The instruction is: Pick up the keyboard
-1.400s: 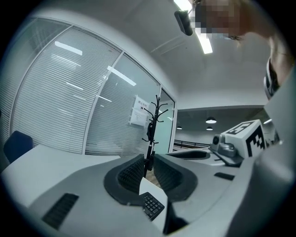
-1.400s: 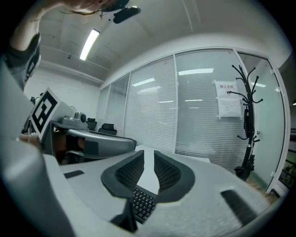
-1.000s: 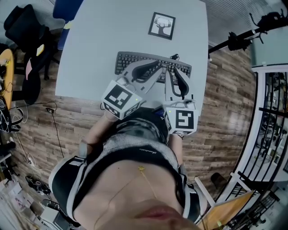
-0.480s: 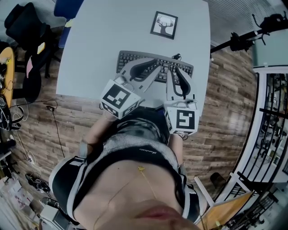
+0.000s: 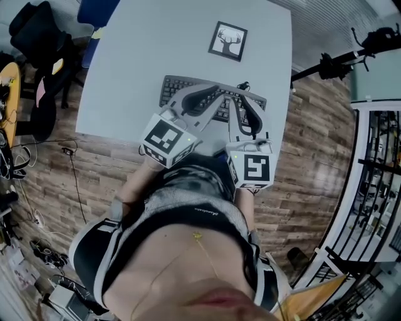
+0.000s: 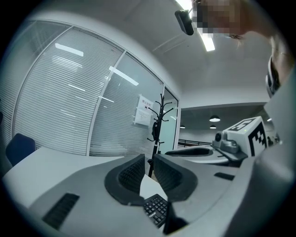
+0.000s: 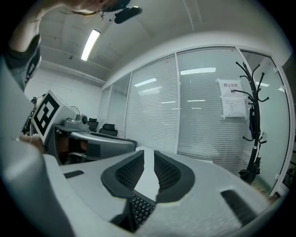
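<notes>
A dark keyboard [image 5: 182, 86] lies across the near part of the grey table [image 5: 138, 56]. Both grippers hover over its near edge and point away from me, side by side. My left gripper [image 5: 223, 98] reaches in from the left with its tips over the keys. My right gripper [image 5: 236, 95] sits just to its right. In the left gripper view the keyboard [image 6: 156, 209] shows below the left gripper [image 6: 149, 159], whose jaws stand a thin slit apart with nothing between them. The right gripper [image 7: 149, 155] looks the same above the keyboard [image 7: 141, 208].
A framed black-and-white picture [image 5: 227, 39] lies on the table beyond the keyboard. A blue chair [image 5: 94, 12] and a black chair [image 5: 34, 37] stand at the left. A dark stand [image 5: 338, 56] and a railing [image 5: 376, 188] are at the right. A coat rack [image 6: 157, 120] stands by the glass wall.
</notes>
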{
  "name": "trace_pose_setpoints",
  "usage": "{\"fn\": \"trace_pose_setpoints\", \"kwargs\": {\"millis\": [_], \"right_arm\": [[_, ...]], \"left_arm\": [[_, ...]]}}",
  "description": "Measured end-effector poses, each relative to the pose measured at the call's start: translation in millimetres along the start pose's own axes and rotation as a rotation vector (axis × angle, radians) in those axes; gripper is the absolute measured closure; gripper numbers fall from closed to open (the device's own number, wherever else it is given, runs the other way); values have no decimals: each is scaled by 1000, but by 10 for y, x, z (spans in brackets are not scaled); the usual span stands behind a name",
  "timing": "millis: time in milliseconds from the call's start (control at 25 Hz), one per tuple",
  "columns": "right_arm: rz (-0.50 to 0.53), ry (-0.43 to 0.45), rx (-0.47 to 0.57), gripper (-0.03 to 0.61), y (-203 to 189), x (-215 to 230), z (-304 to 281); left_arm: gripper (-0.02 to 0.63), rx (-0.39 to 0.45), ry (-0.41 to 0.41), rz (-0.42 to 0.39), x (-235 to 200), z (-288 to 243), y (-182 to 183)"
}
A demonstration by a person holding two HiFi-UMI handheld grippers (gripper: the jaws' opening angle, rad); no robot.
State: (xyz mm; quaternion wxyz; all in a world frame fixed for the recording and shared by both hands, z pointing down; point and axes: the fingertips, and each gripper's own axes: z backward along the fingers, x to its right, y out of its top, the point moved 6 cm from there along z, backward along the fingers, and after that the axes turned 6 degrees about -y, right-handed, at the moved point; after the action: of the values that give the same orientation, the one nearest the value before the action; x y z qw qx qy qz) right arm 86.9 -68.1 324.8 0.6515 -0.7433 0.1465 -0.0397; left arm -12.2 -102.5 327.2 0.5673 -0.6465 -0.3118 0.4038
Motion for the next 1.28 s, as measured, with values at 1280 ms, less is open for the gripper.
{"fn": "trace_pose_setpoints", "kwargs": {"millis": [1280], "right_arm": [[-23,1,-20,509,-98,39,-68]], "left_arm": [[574,-27,-13,6,-53,-76,-53]]}}
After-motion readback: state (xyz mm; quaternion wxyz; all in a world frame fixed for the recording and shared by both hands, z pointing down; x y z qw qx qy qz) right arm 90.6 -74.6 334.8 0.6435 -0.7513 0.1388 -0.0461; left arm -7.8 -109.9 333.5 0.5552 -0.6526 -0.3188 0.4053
